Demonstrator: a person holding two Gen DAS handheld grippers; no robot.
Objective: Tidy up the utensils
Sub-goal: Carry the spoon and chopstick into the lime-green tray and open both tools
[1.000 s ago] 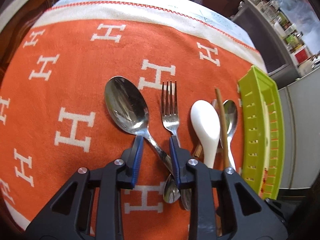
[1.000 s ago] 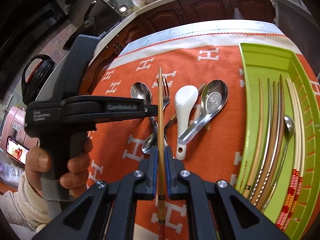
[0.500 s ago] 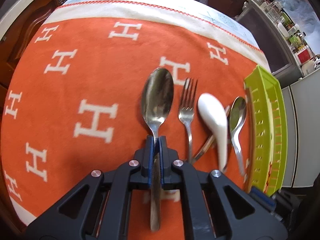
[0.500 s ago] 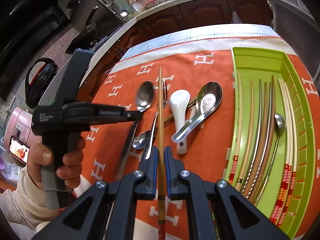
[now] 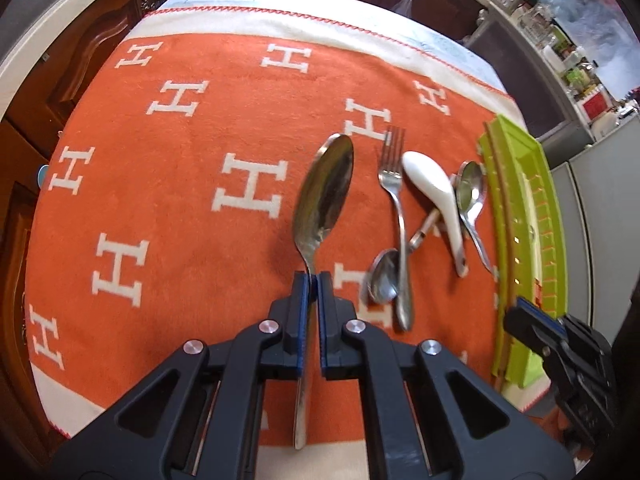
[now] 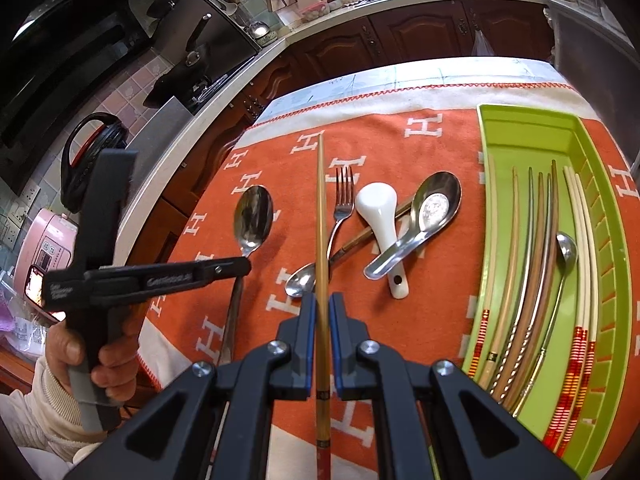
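Observation:
My left gripper (image 5: 312,280) is shut on the handle of a large steel spoon (image 5: 326,188) and holds it above the orange cloth; it also shows in the right wrist view (image 6: 256,216). My right gripper (image 6: 322,300) is shut on a wooden chopstick (image 6: 321,216), held above the cloth. On the cloth lie a fork (image 6: 343,196), a white ceramic spoon (image 6: 380,216), a steel soup spoon (image 6: 434,208), a small steel spoon (image 6: 302,282) and a brown-handled utensil partly under them. The green tray (image 6: 524,128) at right holds several chopsticks and a long spoon (image 6: 566,250).
The orange cloth with white H marks (image 5: 180,184) covers the table. Wooden cabinets and a kitchen counter (image 6: 400,32) stand behind. A pink appliance (image 6: 44,248) and a kettle (image 6: 90,148) are at the left. The right gripper's body (image 5: 560,344) shows by the tray.
My left gripper closed on the large spoon's handle and lifted it off the cloth. My right gripper kept hold of the chopstick and drew back and up a little.

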